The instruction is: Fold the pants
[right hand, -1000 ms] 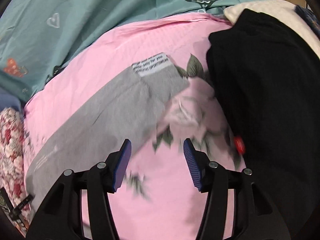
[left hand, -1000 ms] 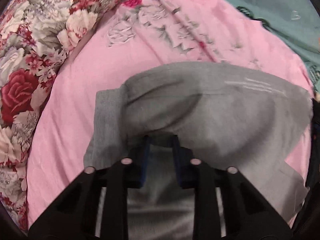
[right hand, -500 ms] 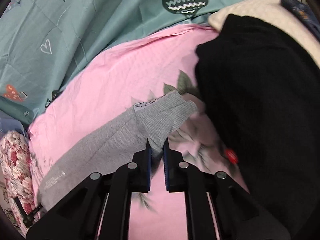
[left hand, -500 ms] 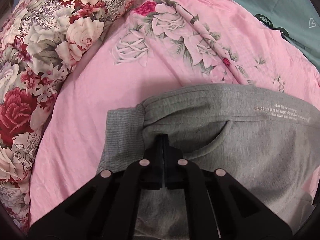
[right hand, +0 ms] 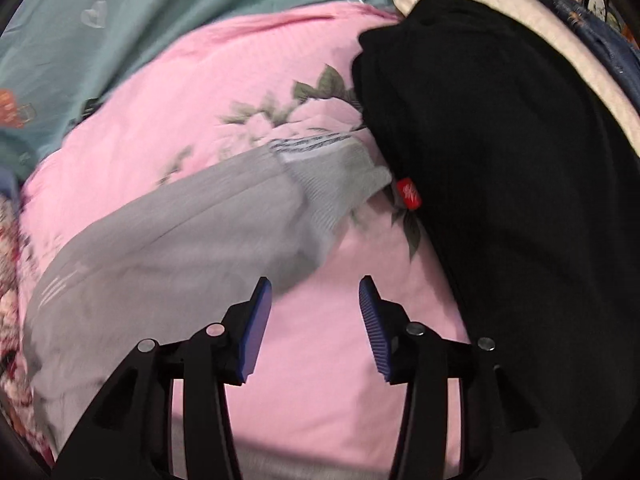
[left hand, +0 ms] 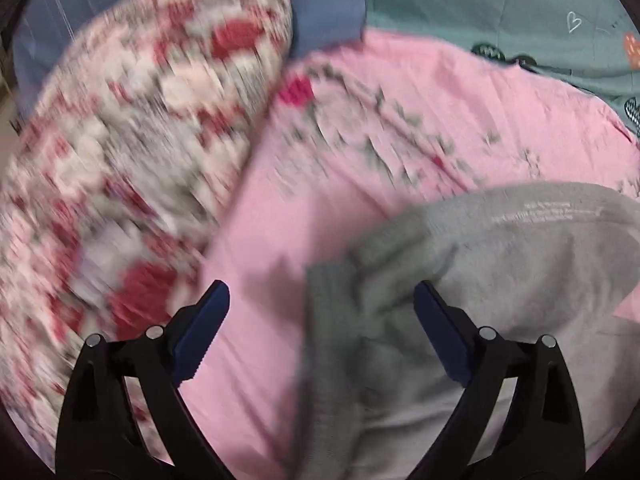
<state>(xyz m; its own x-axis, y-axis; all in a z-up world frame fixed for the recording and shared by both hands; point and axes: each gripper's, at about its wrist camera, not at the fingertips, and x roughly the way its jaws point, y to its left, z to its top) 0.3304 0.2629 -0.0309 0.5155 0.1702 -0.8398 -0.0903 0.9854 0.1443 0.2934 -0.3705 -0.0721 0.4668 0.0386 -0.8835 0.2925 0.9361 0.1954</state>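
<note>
L gripper (left hand: 322, 320): fingers wide apart, nothing held. Grey pants (left hand: 500, 280) lie on the pink floral bedsheet (left hand: 340, 152), w/ the ribbed edge between the fingers and the rest spreading past the right finger. Blurred floral pillow (left hand: 120, 160) beyond the left finger. R gripper (right hand: 316, 320): fingers apart, empty, pink sheet between them. Pants leg ahead of the left finger, cuff (right hand: 340, 184) near a black garment (right hand: 520, 200) past the right finger.
</note>
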